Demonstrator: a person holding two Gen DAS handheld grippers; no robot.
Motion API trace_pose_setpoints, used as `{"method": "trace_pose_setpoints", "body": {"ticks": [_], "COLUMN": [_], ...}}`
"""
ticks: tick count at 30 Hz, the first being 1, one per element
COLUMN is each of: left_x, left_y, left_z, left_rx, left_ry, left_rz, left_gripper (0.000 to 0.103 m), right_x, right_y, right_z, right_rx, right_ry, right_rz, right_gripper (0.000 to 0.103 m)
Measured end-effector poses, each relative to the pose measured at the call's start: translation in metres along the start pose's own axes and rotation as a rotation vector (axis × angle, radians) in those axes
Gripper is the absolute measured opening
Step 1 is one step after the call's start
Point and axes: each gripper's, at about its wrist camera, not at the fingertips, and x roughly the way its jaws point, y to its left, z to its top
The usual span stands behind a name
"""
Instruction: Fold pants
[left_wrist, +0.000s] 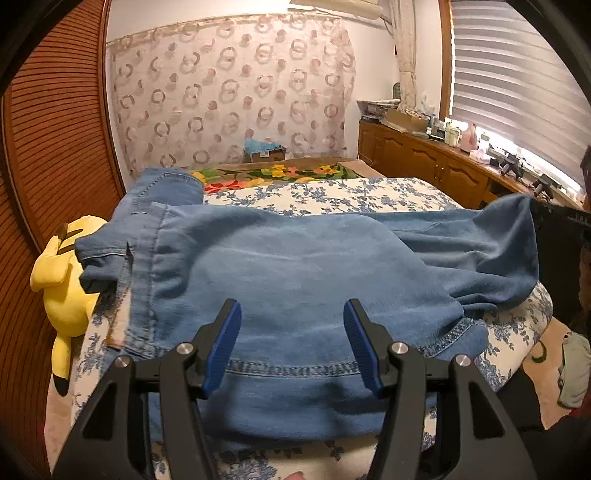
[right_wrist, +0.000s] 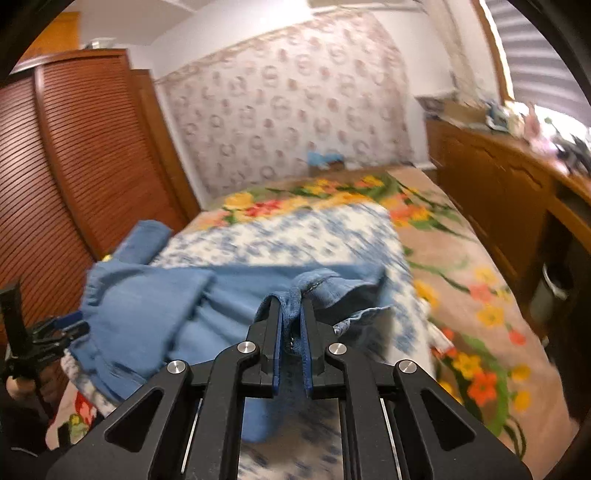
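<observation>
Right wrist: right tool (right_wrist: 290, 301) pinches pants (right_wrist: 147, 306) hem at bed (right_wrist: 295, 236) edge.

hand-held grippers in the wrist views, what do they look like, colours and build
Both look alike. The left hand-held gripper and right hand-held gripper each have matte black angular linkage arms with triangular cut-outs, joined by round silver pivot pins. Each finger carries a blue pad, ribbed on its inner face. No cables or markings show on the jaws. No sleeve is clearly visible.

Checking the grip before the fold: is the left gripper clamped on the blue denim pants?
No, the left gripper hangs with jaws apart above the blue denim pants, pinching no cloth.
</observation>
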Motion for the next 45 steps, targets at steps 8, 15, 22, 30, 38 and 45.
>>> {"method": "trace_pose_setpoints", "body": {"ticks": [8,15,22,30,38,45], "left_x": [-0.015,-0.026,-0.031,-0.028,-0.001,0.035], "left_y": [0.015,0.038,0.052,0.043,0.025,0.008], "left_z": [0.002,0.001,-0.003,-0.002,0.010,0.012], "left_rx": [0.002,-0.048,-0.059,-0.063,-0.059,-0.032], "left_ry": [0.002,0.005,0.002,-0.015,0.012,0.072], "left_rz": [0.044,0.029,0.022,-0.073,-0.140,-0.169], "left_gripper": [0.057,0.057,0.057,0.057,0.057,0.057], "right_x": [0.023,0.051,0.082,0.083,0.081,0.096], "right_y": [0.091,0.179,0.226,0.191,0.134,0.102], "right_z": [0.039,0.050,0.043,0.037,0.019,-0.010], "right_rx": [-0.144,-0.247,-0.319,-0.292,-0.241,-0.189], "right_ry": [-0.029,-0.011,0.048,0.065,0.107,0.181], "right_rz": [0.149,0.307,0.323,0.253,0.136,0.080], "right_gripper": [0.006,0.006,0.006,0.036,0.038,0.041]}}
